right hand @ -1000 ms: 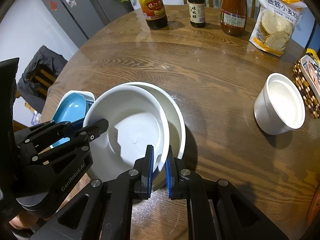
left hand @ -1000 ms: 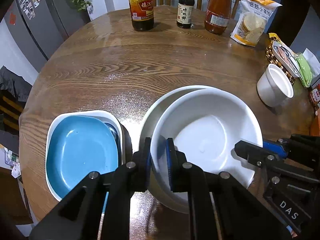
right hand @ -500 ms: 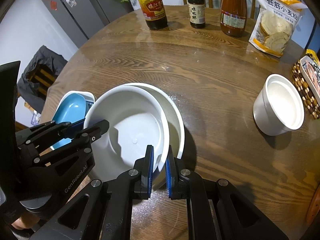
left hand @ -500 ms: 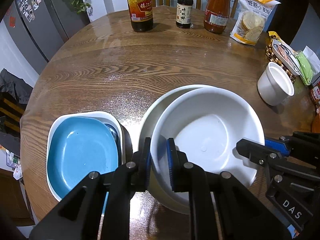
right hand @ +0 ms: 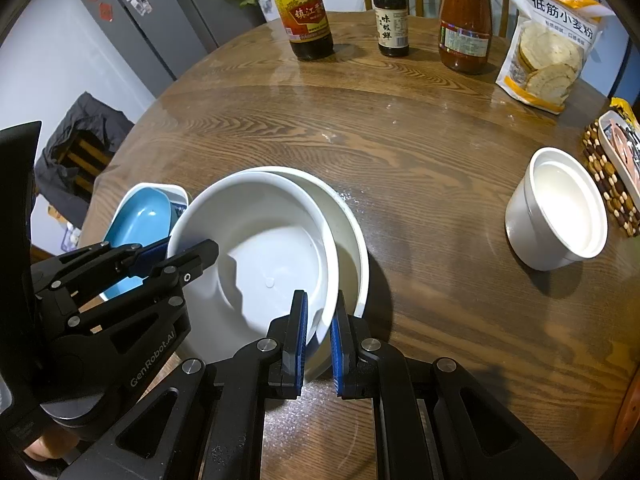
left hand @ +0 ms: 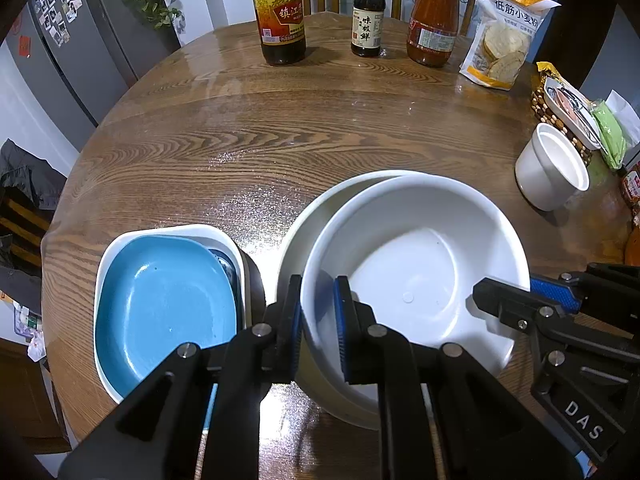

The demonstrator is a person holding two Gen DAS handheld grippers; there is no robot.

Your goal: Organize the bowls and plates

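A white bowl (left hand: pixel 416 280) (right hand: pixel 260 264) rests inside a larger cream bowl (left hand: pixel 304 220) (right hand: pixel 354 240) on the round wooden table. My left gripper (left hand: pixel 319 312) is shut on the white bowl's left rim, one pad inside and one outside. My right gripper (right hand: pixel 319 320) is shut on the same bowl's opposite rim. Each gripper also shows in the other's view, the right gripper (left hand: pixel 520 304) and the left gripper (right hand: pixel 172 256). Left of the bowls, a blue plate (left hand: pixel 160 300) (right hand: pixel 140 216) lies in a white square dish (left hand: pixel 108 256).
A white cup (left hand: pixel 552 168) (right hand: pixel 556 208) stands to the right. Three sauce bottles (left hand: pixel 280 12) (right hand: pixel 388 12) and a flour bag (left hand: pixel 504 40) (right hand: pixel 548 44) line the far edge. A beaded mat with packets (left hand: pixel 560 108) sits at the right edge. Bare wood lies between.
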